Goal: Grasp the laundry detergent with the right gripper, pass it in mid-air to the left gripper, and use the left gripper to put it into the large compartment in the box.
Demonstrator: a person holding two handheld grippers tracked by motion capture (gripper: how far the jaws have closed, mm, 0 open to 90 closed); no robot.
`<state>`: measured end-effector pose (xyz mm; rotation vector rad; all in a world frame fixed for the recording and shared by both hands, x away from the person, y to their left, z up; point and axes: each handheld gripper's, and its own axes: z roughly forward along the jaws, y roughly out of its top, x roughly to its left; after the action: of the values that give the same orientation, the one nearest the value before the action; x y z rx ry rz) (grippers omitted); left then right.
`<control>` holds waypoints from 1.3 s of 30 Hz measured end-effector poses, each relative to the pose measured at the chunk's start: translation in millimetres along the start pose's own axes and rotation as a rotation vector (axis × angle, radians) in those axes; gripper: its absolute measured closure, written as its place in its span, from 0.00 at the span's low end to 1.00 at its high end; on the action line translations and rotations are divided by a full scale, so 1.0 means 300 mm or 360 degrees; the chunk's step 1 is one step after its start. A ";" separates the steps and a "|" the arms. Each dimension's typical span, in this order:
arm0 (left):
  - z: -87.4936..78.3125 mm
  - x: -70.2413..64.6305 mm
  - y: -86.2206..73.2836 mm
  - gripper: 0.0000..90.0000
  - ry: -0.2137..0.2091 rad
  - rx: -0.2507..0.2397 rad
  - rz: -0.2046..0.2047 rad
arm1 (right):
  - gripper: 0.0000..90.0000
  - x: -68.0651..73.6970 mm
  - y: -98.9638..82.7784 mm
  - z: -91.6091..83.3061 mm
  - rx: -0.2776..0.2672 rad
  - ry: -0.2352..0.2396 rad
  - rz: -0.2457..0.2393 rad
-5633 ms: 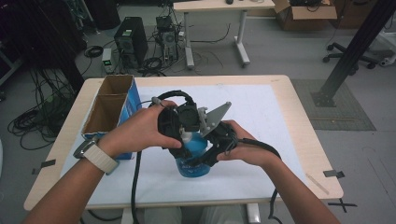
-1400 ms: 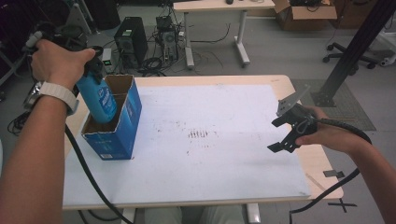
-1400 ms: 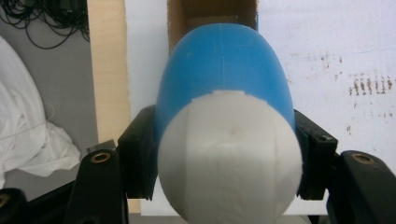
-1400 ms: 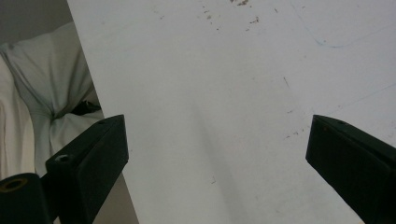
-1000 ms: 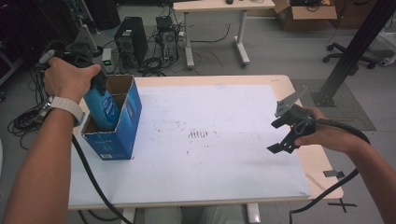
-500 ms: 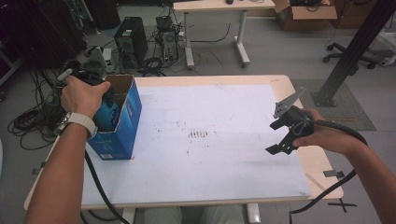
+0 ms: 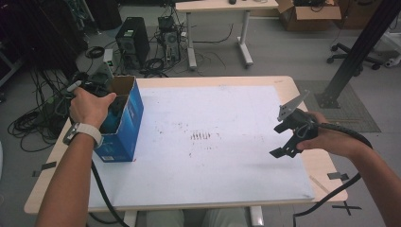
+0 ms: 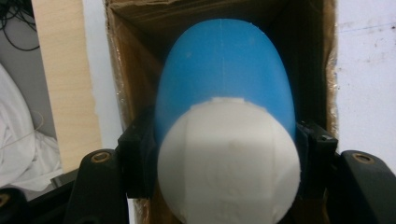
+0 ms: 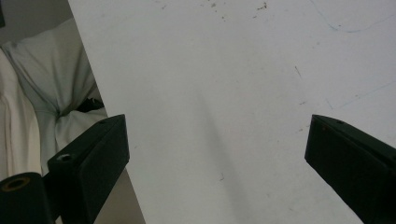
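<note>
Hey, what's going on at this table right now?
A person is working with a handheld gripper in each hand. The left gripper is clamped on a blue bottle with a white cap and has it down inside the open blue cardboard box at the left edge of the table. The right gripper hangs over the white mat on the right, fingers open and holding nothing.

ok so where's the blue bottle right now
The blue bottle is clamped in the left tongs and sits down inside the open blue cardboard box at the table's left edge in the high view.
</note>
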<state>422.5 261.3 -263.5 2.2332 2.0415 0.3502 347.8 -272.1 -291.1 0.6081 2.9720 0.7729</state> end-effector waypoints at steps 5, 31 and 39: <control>0.026 -0.001 -0.005 0.42 -0.0010 0.0014 -0.0002 | 0.07 -0.001 -0.003 0.004 0.0004 0.0003 0.0004; 0.044 0.014 -0.007 0.35 -0.0083 0.0016 -0.0008 | 0.08 0.009 -0.003 0.016 0.0012 0.0016 0.0002; 0.013 0.015 -0.003 0.29 -0.0066 -0.0009 -0.0001 | 0.08 0.014 -0.006 0.011 0.0019 0.0016 -0.0003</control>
<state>423.0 266.2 -267.1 2.2170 2.0181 0.3067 343.7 -270.5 -294.6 0.6036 2.9881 0.7609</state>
